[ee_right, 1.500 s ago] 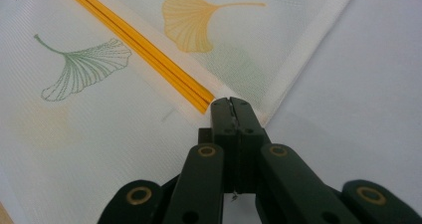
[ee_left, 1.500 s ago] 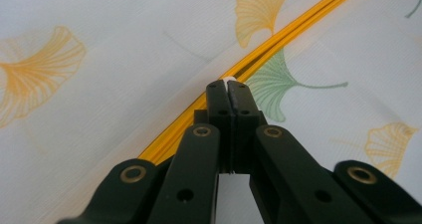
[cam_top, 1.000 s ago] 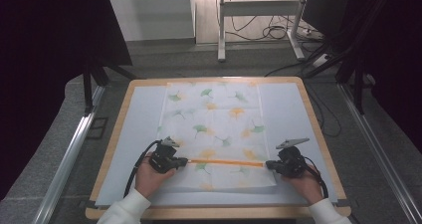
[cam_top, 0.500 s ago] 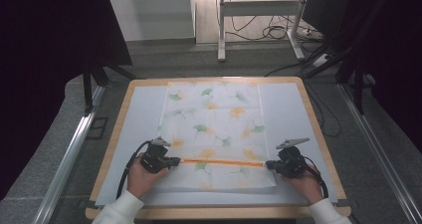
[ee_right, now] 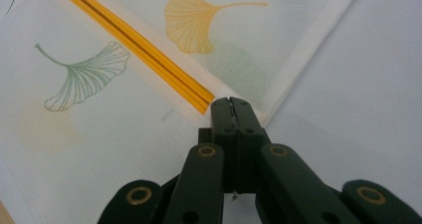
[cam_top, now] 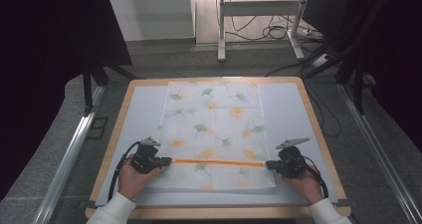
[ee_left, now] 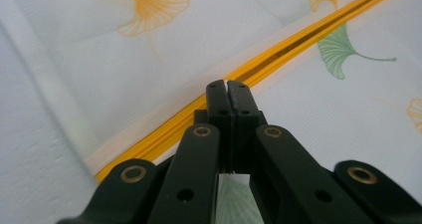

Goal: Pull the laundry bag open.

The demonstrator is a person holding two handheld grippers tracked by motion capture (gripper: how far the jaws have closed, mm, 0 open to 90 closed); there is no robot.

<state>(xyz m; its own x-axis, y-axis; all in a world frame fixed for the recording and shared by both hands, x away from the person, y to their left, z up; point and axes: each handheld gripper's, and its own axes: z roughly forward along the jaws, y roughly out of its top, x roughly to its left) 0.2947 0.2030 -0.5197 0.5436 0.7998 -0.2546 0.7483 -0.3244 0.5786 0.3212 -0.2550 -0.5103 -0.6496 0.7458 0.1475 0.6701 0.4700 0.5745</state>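
Now left tongs clenched, slid leftward along orange zipper, right tongs clenched, unmoved.

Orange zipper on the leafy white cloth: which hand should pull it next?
Probably left. The left gripper is shut on the orange zipper near its left end; the right gripper pinches the white leaf-printed cloth past the other end, steadying it.

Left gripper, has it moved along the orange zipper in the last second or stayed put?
Yes. The left gripper has slid leftward along the orange zipper, out toward the left edge of the cloth; the right gripper kept its place.
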